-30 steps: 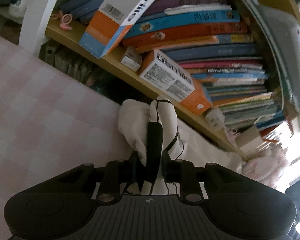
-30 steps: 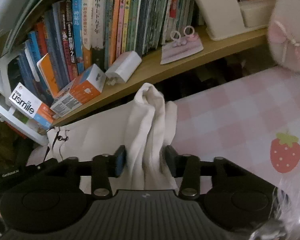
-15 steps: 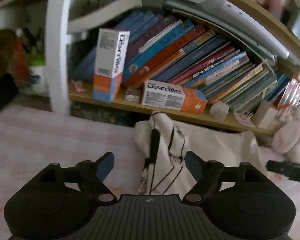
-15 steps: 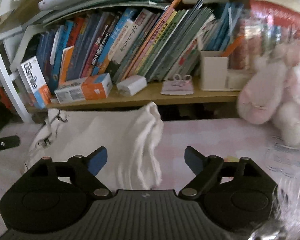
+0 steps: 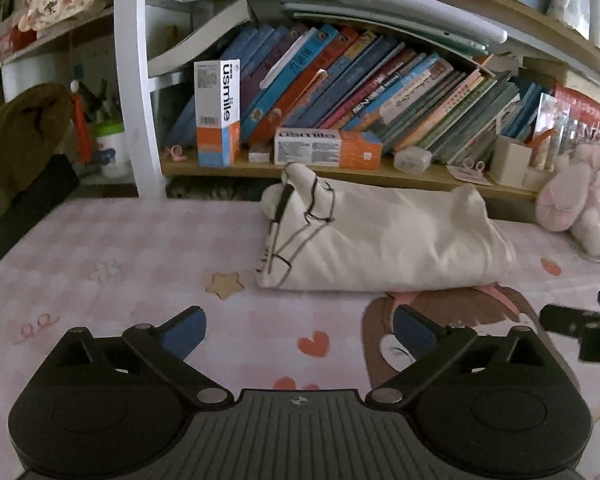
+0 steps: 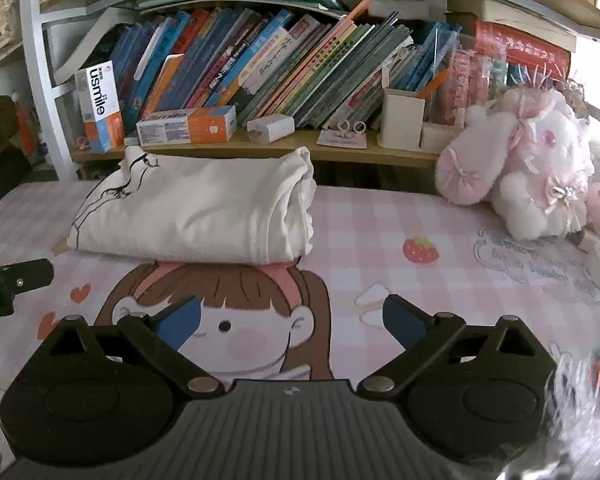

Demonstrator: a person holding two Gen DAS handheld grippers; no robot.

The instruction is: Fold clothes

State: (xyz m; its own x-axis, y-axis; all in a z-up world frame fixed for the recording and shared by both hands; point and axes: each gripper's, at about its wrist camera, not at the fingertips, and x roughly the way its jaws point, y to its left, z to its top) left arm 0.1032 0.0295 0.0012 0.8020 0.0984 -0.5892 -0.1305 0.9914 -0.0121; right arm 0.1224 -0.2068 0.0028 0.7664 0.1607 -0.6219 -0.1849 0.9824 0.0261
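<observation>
Cream cotton garment (image 5: 384, 236), folded into a thick bundle with black line print at one end, lies on the pink checked sheet (image 5: 120, 248) just in front of the wooden shelf (image 5: 420, 174) of books (image 6: 260, 60). Left gripper (image 5: 300, 326): jaws spread wide after just opening, nothing between them, short of the garment. Right gripper (image 6: 292, 318): likewise spread after opening, empty, well short of the bundle. Pink plush toy (image 6: 532, 168), possibly a unicorn, sits right of the garment.

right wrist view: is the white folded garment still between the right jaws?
No: the white folded garment lies on the pink checked cover, clear of the open right gripper.
</observation>
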